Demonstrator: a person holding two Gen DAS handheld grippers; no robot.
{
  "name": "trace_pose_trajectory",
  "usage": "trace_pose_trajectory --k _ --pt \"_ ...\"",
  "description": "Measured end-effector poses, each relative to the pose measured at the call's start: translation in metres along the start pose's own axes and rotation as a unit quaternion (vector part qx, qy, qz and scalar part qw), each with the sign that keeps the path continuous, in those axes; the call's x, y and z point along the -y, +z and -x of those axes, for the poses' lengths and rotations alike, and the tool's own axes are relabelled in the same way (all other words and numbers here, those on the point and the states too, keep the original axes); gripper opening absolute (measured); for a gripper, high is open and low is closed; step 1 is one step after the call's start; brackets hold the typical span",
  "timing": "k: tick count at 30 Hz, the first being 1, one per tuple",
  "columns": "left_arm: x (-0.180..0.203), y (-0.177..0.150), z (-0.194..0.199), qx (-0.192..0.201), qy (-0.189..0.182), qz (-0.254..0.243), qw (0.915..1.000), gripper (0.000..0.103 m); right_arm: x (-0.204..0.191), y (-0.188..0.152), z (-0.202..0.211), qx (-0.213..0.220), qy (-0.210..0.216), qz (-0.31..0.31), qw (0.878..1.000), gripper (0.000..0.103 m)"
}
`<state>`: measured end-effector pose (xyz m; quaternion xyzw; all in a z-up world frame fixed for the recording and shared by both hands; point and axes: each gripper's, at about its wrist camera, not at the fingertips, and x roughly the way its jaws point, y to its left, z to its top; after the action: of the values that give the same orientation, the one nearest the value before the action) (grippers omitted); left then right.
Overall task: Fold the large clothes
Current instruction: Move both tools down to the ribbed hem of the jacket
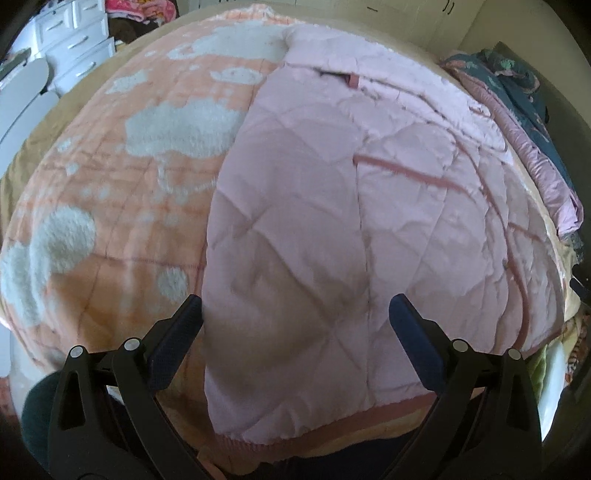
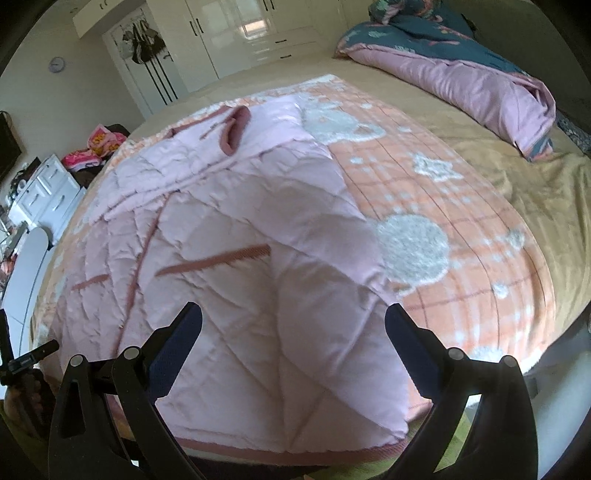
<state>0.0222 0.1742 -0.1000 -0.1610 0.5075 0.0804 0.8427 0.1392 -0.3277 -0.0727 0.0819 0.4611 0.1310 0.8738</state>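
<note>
A large pale pink quilted jacket (image 1: 332, 206) with darker pink trim lies flat on an orange and white fleece blanket (image 1: 122, 192) on the bed. In the left wrist view my left gripper (image 1: 295, 314) is open and empty, hovering over the jacket's near hem. In the right wrist view the jacket (image 2: 236, 258) fills the left and middle, its dark pink cuff (image 2: 236, 129) at the far end. My right gripper (image 2: 293, 317) is open and empty above the jacket's near right part. The blanket (image 2: 461, 258) shows to the right.
A pink and teal duvet (image 2: 461, 74) lies bunched at the far right of the bed, also in the left wrist view (image 1: 524, 96). White drawers (image 1: 74, 40) stand at the left. White wardrobes (image 2: 236, 33) line the far wall. Tan bedsheet (image 2: 535, 184) surrounds the blanket.
</note>
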Motion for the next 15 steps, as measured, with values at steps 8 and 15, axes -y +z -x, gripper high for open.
trace_pose_trajectory --k 8,15 --pt "-0.004 -0.008 -0.005 -0.013 -0.003 0.002 0.9999 0.094 0.021 -0.022 -0.010 -0.040 0.004 -0.009 0.999 0.099" --pt "-0.001 -0.010 -0.005 -0.016 0.002 -0.003 0.9999 0.094 0.034 -0.049 -0.022 -0.084 0.029 -0.025 0.996 0.099"
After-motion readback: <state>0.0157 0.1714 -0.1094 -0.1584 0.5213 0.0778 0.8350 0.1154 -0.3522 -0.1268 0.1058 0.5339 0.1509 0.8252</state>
